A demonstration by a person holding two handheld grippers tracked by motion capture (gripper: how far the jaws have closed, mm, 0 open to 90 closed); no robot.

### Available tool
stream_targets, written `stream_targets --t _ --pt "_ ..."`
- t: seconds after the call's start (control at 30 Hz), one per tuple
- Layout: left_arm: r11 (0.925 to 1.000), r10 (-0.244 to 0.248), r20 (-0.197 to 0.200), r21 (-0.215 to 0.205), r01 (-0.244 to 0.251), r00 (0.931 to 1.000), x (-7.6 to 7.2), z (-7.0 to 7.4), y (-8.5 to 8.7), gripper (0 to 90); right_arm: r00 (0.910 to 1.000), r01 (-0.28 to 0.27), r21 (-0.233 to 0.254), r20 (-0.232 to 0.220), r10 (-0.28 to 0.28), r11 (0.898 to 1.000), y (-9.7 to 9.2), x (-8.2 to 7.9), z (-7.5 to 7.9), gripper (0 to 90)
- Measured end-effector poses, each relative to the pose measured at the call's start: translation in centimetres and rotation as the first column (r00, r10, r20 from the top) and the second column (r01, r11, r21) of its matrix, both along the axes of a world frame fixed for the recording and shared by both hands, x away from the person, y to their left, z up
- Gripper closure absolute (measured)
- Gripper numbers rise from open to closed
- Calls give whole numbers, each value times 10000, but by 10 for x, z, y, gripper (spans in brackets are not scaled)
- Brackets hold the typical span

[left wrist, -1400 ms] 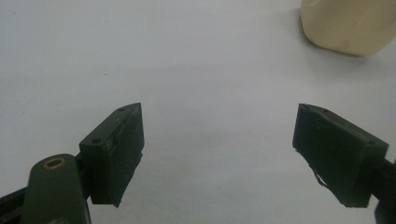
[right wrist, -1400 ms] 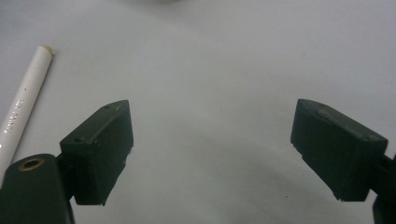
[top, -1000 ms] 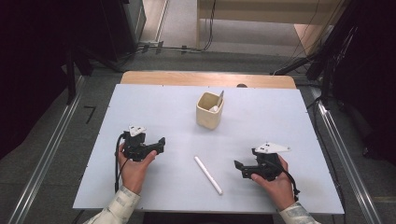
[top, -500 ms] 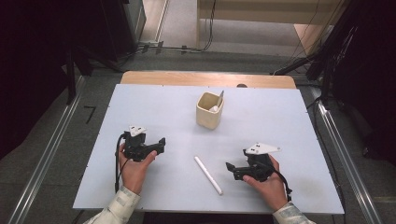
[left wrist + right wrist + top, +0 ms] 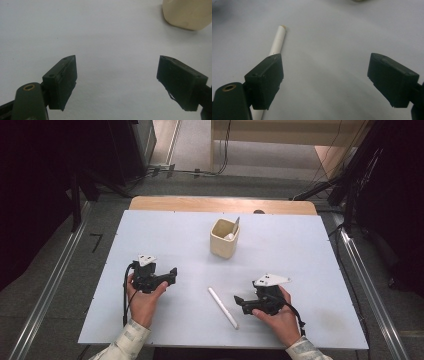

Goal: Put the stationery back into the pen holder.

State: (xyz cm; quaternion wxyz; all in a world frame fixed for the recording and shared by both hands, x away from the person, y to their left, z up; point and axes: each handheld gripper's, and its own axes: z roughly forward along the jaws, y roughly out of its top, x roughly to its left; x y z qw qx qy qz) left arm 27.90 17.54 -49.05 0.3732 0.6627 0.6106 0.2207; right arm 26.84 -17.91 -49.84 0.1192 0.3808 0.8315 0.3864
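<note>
The long thin white stick (image 5: pixel 223 307) lies flat on the pale blue table top (image 5: pixel 300 250), in front of the cream square cup (image 5: pixel 223 239) and well apart from it. Its long way runs slanted, from near the cup side down toward the person. The right gripper (image 5: pixel 240 300) is just beside it, jaws wide open, and the stick sits off by the left jaw, not between them. The left gripper (image 5: pixel 173 273) is farther away, open and holding nothing. A grey stick thing (image 5: pixel 236 225) and something white stand in the cup.
</note>
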Motion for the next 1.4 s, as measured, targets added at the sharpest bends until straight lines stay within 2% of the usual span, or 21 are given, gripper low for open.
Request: stream_targets --t 0.33,0.93,1.4 --pt "10000 -18 -6 -33 18 10000 0 0 0 176 9995 -323 -44 -38 323 9995 15 -3 -3 120" --pt "10000 -54 -11 -53 54 10000 1 -1 0 176 9982 -587 -457 -111 583 9972 39 -7 -10 127" --pt "9999 -74 -19 -90 73 10000 1 -1 0 176 9965 -829 -669 -125 823 9943 52 -11 -14 149"
